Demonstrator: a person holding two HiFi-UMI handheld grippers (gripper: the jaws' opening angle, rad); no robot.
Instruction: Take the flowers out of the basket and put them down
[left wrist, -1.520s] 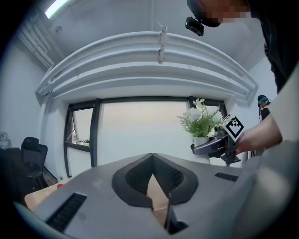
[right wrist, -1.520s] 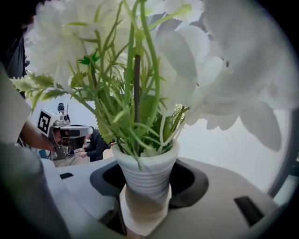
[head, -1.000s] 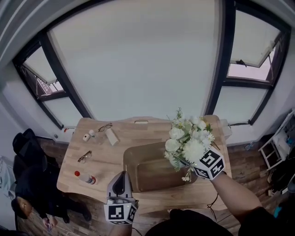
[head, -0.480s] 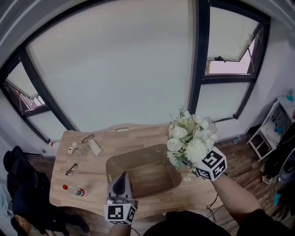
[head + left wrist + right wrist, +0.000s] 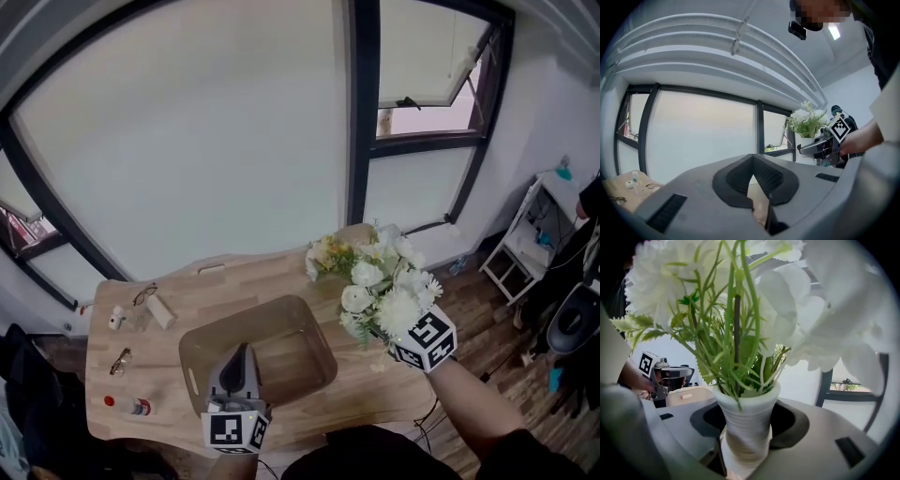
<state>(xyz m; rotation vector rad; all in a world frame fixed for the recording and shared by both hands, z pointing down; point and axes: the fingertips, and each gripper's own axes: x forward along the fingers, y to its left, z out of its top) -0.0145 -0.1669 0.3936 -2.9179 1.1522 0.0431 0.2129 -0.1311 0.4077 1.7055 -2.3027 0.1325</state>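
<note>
Gripping a ribbed white vase [image 5: 746, 427] of white flowers [image 5: 382, 286], the right gripper [image 5: 394, 333] has its jaws spread wide around the vase's lower body, with the green stems rising upright from its mouth. The bunch is clear of the basket [image 5: 255, 308], held in the air just to its right, over the right end of the wooden table [image 5: 234, 274]. The left gripper [image 5: 240, 351] hangs over the basket's near left corner, its jaws drawn together with nothing between them. Glasses [image 5: 119, 336] and a red-capped bottle [image 5: 131, 406] lie at the table's left end.
</note>
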